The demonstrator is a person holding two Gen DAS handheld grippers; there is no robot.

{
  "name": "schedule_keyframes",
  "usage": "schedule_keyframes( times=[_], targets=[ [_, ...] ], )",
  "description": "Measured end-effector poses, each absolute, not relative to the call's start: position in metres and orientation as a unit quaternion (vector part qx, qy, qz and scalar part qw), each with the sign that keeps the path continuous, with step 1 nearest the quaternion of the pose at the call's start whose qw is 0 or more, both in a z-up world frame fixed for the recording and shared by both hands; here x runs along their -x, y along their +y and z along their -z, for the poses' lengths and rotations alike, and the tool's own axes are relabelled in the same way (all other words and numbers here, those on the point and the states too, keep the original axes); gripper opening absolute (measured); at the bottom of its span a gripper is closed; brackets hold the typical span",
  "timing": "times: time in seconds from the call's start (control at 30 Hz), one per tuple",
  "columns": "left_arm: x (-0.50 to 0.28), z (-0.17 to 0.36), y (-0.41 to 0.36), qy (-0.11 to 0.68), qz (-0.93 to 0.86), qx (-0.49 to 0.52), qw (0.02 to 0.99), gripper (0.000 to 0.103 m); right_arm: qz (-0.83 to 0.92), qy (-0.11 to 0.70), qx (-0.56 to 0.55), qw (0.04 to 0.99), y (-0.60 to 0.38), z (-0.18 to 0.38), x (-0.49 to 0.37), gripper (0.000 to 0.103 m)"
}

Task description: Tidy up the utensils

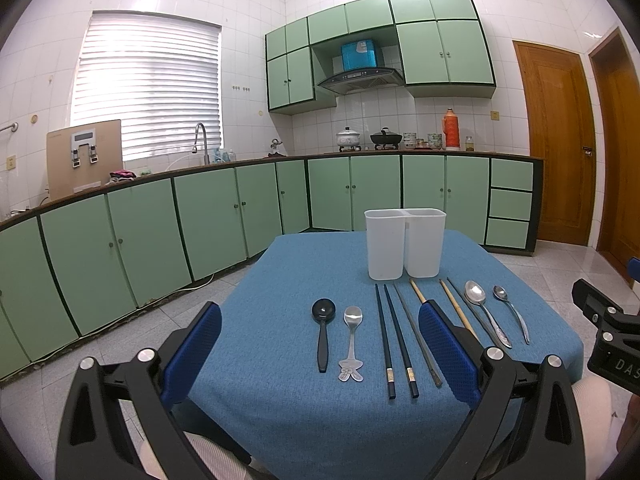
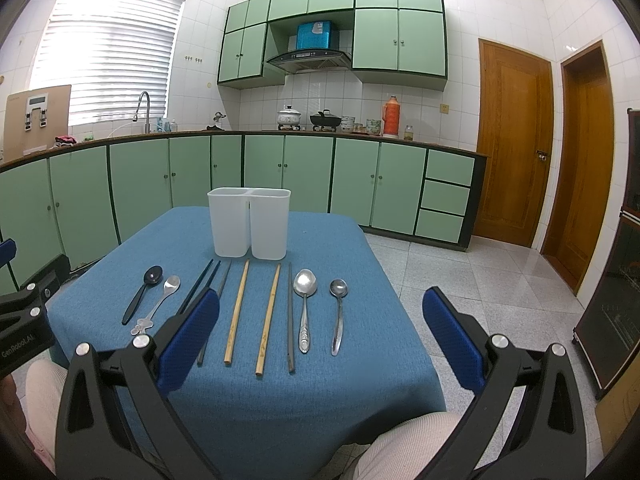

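Waiting above the near edge of the blue table (image 2: 360, 248), the left gripper (image 1: 320, 344) and the right gripper (image 2: 320, 332) both gape wide and hold nothing. I think the things lie in a neat row so each is easy to grab. I count four spoons (image 2: 305, 280) and six chopsticks (image 2: 237, 312), side by side and apart. Behind them stands the white tub (image 2: 249, 222) with two bins, maybe one for each kind
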State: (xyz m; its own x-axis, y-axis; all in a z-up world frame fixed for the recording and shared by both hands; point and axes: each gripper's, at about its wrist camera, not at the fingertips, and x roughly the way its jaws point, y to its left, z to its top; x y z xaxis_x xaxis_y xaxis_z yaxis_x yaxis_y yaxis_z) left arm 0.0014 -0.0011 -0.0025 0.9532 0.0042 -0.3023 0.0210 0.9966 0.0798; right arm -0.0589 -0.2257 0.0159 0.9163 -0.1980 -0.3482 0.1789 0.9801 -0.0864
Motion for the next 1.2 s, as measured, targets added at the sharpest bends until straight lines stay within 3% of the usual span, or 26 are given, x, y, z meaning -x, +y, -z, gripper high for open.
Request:
schedule_keyframes(
  times=[0.73, 1.2],
  targets=[
    [-0.006, 0.005, 0.004, 0.16, 0.003, -0.039, 0.986, 0.097, 0.101, 0.182, 0.028, 0.978, -0.229, -0.014, 0.054, 0.098],
    [-0.113, 0.025, 0.035, 0.254, -0.031, -0.049, 0.966, 0.097, 0.154, 0.209, 0.06, 0.964, -0.263, -0.007, -0.024, 0.098]
  ],
)
